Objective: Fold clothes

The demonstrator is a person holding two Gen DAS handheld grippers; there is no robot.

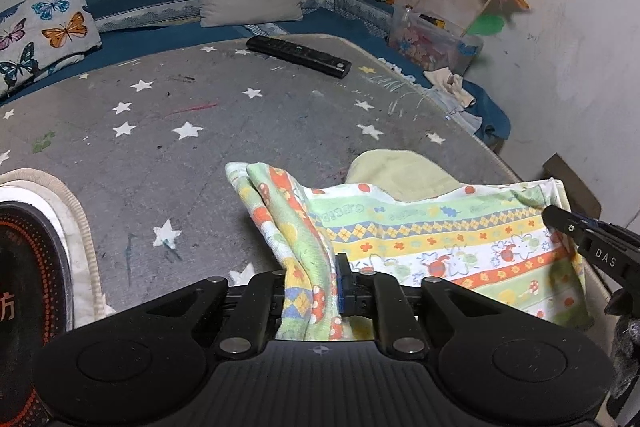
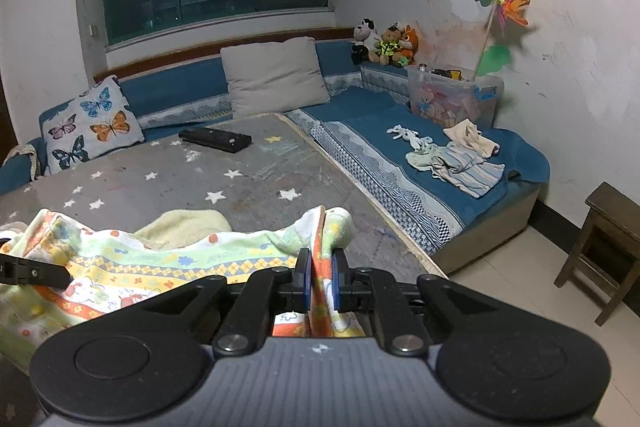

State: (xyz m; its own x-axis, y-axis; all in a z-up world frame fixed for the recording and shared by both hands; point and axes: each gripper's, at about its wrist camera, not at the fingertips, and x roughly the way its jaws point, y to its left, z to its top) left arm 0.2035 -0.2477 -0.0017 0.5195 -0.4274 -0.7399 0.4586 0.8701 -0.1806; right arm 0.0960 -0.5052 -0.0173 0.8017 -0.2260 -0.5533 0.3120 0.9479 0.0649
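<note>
Nearest me, my left gripper (image 1: 310, 287) has its fingers (image 1: 342, 281) pinching a bunched corner of the printed cloth (image 1: 440, 239), the fabric gathered into a thick fold that rises between the pads and drapes back over the gripper body. My right gripper (image 2: 320, 279) does the same at the opposite corner: its blue-padded fingers (image 2: 338, 279) are pressed together on a thin upright pleat of the same cloth. The cloth, striped in green, yellow and orange with small cartoon figures, hangs stretched between my two grippers over the near edge of the grey star-patterned mat (image 2: 248, 183). A pale yellow cloth (image 2: 184, 225) lies on the mat just beyond it, partly covered. Toward the mat's far edge rests a black remote control (image 2: 216, 140). Behind it, a blue sofa (image 2: 360, 103) carries a grey cushion (image 2: 276, 77) and a butterfly cushion (image 2: 90, 125). A loose heap of small garments (image 2: 456, 159) lies on the sofa's right end, near a clear storage box (image 2: 456, 99). Stuffed toys (image 2: 386, 43) sit in the sofa's far right corner.
</note>
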